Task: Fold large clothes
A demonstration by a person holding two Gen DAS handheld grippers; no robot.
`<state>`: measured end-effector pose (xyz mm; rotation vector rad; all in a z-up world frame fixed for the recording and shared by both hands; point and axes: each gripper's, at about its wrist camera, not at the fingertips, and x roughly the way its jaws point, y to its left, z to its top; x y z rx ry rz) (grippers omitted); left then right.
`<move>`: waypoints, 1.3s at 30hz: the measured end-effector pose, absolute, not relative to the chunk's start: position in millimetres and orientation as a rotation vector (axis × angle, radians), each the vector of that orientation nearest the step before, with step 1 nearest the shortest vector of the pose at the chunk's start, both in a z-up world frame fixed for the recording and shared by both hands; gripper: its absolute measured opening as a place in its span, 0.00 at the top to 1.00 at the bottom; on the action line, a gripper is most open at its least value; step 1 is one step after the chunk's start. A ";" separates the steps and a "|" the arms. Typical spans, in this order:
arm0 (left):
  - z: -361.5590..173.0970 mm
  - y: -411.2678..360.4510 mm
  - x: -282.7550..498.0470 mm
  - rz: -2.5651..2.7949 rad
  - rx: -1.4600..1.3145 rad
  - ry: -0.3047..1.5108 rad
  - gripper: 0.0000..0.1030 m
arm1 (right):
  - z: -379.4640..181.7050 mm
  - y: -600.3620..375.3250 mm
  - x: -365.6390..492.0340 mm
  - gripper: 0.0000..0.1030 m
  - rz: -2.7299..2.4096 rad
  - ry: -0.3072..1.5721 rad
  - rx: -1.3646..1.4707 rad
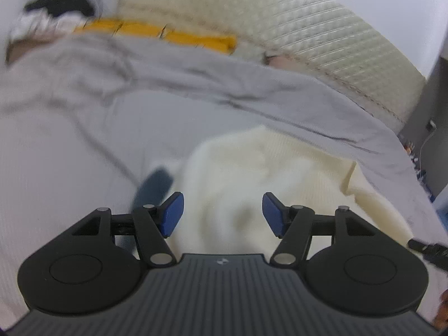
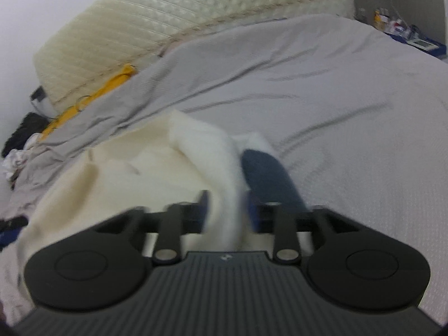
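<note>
While spread apart over the cream garment, left gripper grips nothing, right gripper straddling a raised white fold unpinched, likely letting go after a fold; garment on the grey bedspread, blue piece beside, quilted headboard beyond.

Cream-white garment, plain grey bedspread, yellow cloth, diamond-quilted cream headboard.

No text, label or number is readable in either view (both pictures are rather blurred).
</note>
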<state>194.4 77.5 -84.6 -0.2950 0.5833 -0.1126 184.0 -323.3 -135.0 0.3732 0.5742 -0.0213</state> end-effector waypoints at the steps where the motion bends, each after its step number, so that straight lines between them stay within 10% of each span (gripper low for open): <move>1: -81.3 76.9 199.7 -0.118 -0.278 0.577 0.34 | -131.5 -323.4 184.9 0.46 -0.001 0.565 0.371; 16: -119.2 78.2 305.1 -0.080 -0.148 0.682 0.35 | -146.8 -312.7 285.8 0.47 0.076 0.618 0.148; 20: -138.9 77.9 318.8 -0.100 -0.165 0.711 0.66 | -162.4 -307.2 297.0 0.49 0.019 0.646 0.075; 23: -136.6 79.6 316.9 -0.101 -0.186 0.675 0.89 | -168.0 -308.9 300.6 0.72 0.034 0.652 0.078; 26: -123.8 92.6 309.4 -0.099 -0.263 0.613 0.92 | -158.6 -311.8 293.0 0.88 0.010 0.604 0.083; 39: -100.0 129.4 294.1 -0.013 -0.431 0.501 0.92 | -158.4 -341.9 279.0 0.89 -0.097 0.554 0.175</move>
